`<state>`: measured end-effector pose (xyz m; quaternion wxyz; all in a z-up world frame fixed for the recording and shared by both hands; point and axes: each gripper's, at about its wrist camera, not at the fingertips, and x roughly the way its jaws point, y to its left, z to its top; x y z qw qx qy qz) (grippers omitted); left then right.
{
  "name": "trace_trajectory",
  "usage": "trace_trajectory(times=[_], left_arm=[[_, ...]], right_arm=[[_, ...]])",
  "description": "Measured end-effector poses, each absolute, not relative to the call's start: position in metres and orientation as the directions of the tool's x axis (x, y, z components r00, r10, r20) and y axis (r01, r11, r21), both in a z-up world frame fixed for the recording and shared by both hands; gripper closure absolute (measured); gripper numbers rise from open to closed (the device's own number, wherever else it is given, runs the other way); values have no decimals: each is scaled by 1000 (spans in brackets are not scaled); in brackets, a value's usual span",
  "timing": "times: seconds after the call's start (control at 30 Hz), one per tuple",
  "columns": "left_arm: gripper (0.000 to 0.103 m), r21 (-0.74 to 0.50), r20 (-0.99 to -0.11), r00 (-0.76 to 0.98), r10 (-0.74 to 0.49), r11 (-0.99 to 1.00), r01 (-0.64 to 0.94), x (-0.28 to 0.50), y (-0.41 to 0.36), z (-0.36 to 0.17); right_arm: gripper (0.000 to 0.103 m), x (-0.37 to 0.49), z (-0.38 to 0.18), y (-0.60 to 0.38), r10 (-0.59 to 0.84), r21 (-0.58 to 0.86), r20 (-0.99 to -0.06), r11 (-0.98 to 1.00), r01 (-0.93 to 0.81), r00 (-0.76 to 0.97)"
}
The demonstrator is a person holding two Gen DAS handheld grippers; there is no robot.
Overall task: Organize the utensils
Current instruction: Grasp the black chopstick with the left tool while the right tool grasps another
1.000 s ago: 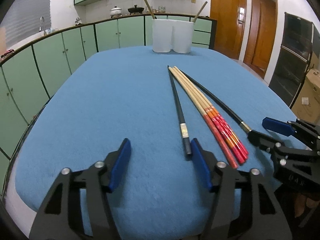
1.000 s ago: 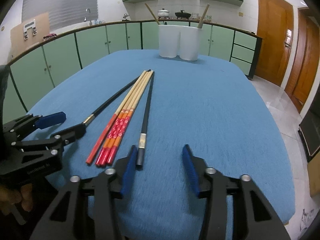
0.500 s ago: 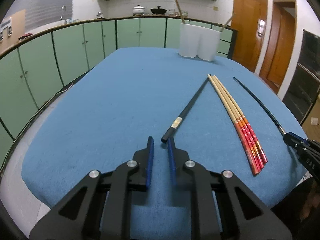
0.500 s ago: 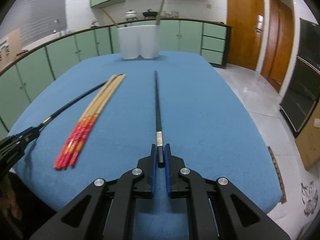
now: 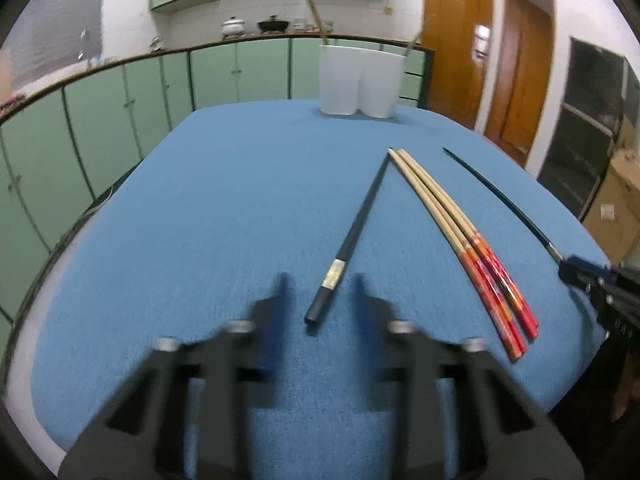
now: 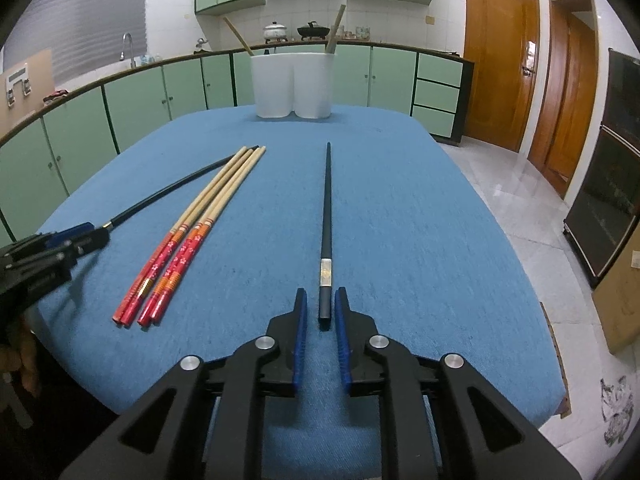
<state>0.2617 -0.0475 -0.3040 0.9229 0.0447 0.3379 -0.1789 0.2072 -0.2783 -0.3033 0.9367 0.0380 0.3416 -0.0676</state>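
Note:
Two black chopsticks lie on the blue table cloth (image 6: 420, 240). The butt of one black chopstick (image 5: 360, 216) sits between the blurred fingers of my left gripper (image 5: 320, 300), which stand apart and clear of it. The other black chopstick (image 6: 327, 208) has its butt between the blue pads of my right gripper (image 6: 321, 312). Those jaws are opening, with a thin gap on each side. Several wooden chopsticks with red ends (image 6: 200, 216) lie between the two black ones. A white two-part holder (image 6: 294, 84) with two sticks in it stands at the far edge.
Green kitchen cabinets (image 6: 132, 112) curve round the table's far and left sides. To the right are tiled floor (image 6: 520, 184), wooden doors and a cardboard box (image 6: 624, 280). A hand (image 6: 24, 360) shows at the lower left of the right wrist view.
Both grippers closed from wide to narrow around a black chopstick's butt end. Since then both sets of fingers have parted again, and each chopstick now sits centred between them.

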Motion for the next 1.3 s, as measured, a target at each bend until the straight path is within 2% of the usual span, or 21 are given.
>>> trace_trajectory(times=[0.13,0.23,0.33,0.4,0.43,0.53,0.57,0.6,0.67,0.7,0.87,1.17,1.3], left_arm=[[89,-71,-639,734,-232,967,244,256,-45,-305],[90,-120,-643,730,-231,972,202,245,-51,-304],[81,-122,-648,721,-247,967,223,236,-58,-303],[72,-95,-650,714,-261,960,265,235,-61,-302],[64,-87,-649,712,-270,955,283,234,-60,-302],[61,-58,-641,713,-283,945,323,236,-62,-303],[61,-60,-640,712,-289,943,329,236,-62,-303],[63,-68,-640,709,-296,941,333,237,-61,-303],[93,-82,-648,697,-308,937,339,238,-56,-303],[96,-90,-653,691,-312,937,338,239,-54,-301],[96,-128,-655,681,-328,936,327,235,-43,-280],[97,-167,-592,712,-378,921,351,218,-30,-199],[97,-163,-568,722,-396,913,373,219,-30,-163]], right_arm=[[88,208,-304,-276,-113,11,-640,988,155,760],[88,206,-304,-271,-101,3,-636,991,134,765],[88,204,-303,-268,-86,-3,-632,994,109,770],[82,202,-303,-271,-92,4,-632,993,122,769],[81,203,-303,-272,-93,10,-632,992,128,769],[82,205,-304,-273,-91,15,-633,991,129,769],[85,206,-303,-273,-89,16,-634,992,128,768],[94,207,-303,-273,-90,13,-635,992,127,767],[94,206,-300,-274,-86,23,-640,991,131,764],[95,204,-298,-275,-84,29,-640,991,134,764],[95,189,-269,-279,-69,69,-610,988,140,789],[96,173,-186,-283,-52,71,-540,992,107,840],[97,182,-149,-284,-28,53,-539,996,68,842]])
